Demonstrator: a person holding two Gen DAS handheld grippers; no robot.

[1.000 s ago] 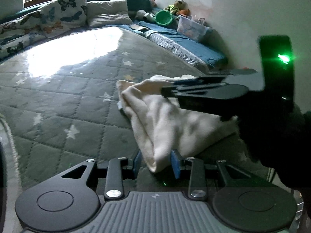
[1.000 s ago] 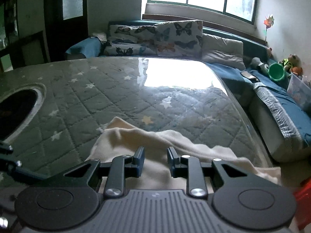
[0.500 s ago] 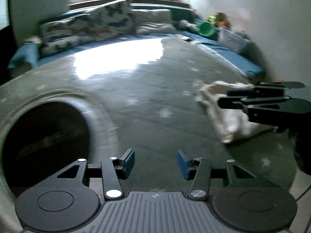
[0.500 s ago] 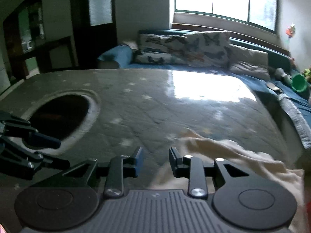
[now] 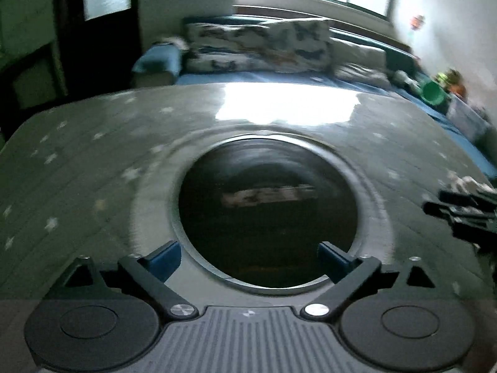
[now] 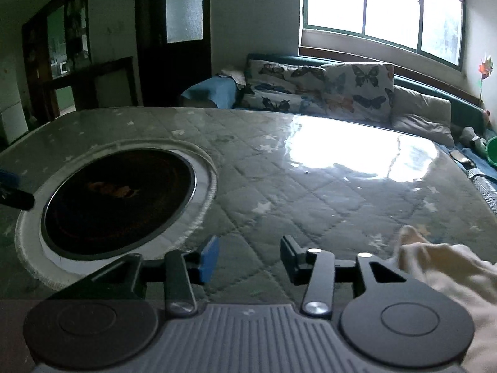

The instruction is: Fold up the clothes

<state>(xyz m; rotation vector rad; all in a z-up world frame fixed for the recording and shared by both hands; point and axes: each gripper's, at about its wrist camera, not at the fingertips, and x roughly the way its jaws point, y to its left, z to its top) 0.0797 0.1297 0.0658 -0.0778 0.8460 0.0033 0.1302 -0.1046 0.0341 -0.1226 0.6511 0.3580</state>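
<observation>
Jaws of my left gripper [image 5: 248, 256] opening wide, empty, over the dark round opening [image 5: 267, 211]; right gripper [image 6: 250, 256] opening, empty. Cream garment [image 6: 447, 267] lies on the quilted tabletop [image 6: 310, 192] beside my right gripper. I should reach into the opening slowly, fetching one garment.
</observation>
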